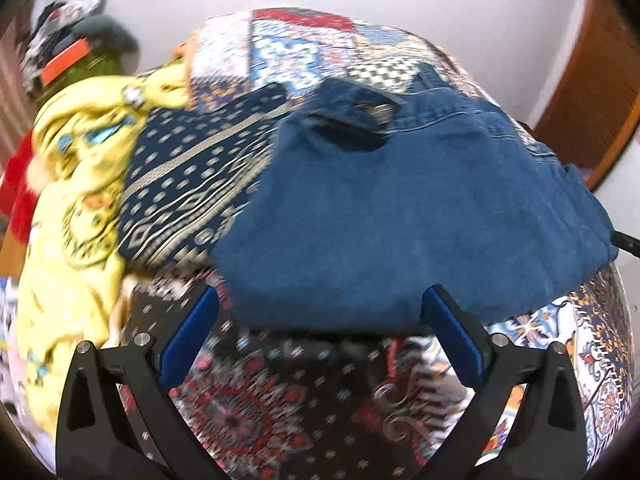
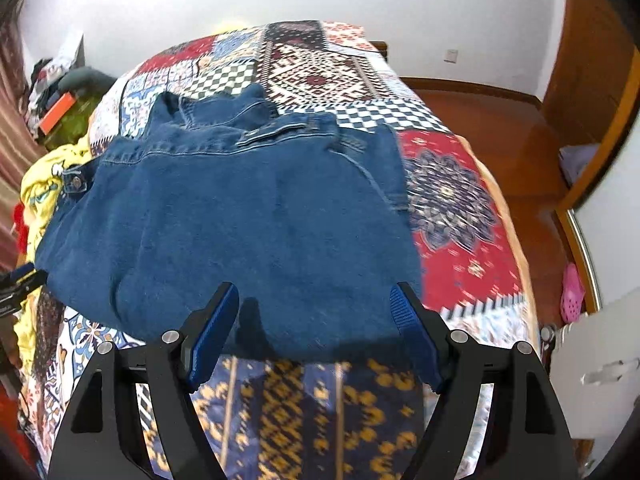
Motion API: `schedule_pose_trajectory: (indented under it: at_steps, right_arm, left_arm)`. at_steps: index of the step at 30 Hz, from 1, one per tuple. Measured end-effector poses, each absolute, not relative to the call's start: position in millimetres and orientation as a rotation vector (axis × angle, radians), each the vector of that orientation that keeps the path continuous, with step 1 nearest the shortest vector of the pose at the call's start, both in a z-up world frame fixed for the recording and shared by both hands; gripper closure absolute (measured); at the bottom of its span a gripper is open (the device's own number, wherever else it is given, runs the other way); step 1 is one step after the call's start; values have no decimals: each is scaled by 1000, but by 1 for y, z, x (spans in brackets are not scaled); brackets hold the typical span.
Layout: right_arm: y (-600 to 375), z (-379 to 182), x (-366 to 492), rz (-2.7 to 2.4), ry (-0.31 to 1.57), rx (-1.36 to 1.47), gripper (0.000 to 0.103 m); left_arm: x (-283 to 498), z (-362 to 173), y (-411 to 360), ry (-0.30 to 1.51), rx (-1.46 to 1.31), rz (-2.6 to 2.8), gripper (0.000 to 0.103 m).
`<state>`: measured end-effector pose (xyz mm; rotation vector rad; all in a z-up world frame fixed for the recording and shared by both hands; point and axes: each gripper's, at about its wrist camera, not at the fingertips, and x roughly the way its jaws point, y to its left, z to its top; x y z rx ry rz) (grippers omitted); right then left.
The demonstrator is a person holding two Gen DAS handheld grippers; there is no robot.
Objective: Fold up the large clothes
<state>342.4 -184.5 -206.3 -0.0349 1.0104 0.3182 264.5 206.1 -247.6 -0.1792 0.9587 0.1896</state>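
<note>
**Heavy denim, best gripped at the near hem corners**

The denim garment [image 2: 240, 220] lies spread on the patchwork bedspread [image 2: 452, 200], its stitched seams and a buttoned flap toward the far end and its plain near hem facing both cameras. It looks like thick, fairly stiff cloth: likely weighty, slow to drape, not slippery, and inclined to hold a crease once pressed. A firm pinch at the two near hem corners, or along a stitched seam where layers double, should carry it without sagging away.

The left gripper [image 1: 320, 312] hovers at the near edge with its blue pads wide apart, holding nothing. The right gripper [image 2: 314, 308] is likewise spread wide over the hem and empty.

Beside the denim sit a navy patterned cloth [image 1: 188, 184] and a yellow printed garment [image 1: 76, 184], near enough that a careless fold could drag them along.
</note>
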Motion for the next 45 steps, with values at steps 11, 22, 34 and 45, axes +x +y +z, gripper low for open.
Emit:
schedule_pose_trajectory:
  at_steps: [11,22,34,45]
  right_arm:
    - [-200,-203,324,227,1033,10,26]
    - [-158,-188,326,325,975,-5,26]
    - [-113,-203,328,384,1000,-133,26]
    - [-79,-182,320,435,970,-186,26]
  left_arm:
    - [208,-260,267,927,-578,305,0]
    - [249,-291,241,893,-979,-19,4]
    - [309,-317,250,783,-1140,16,46]
    - [287,-206,240,562,-918,35,78]
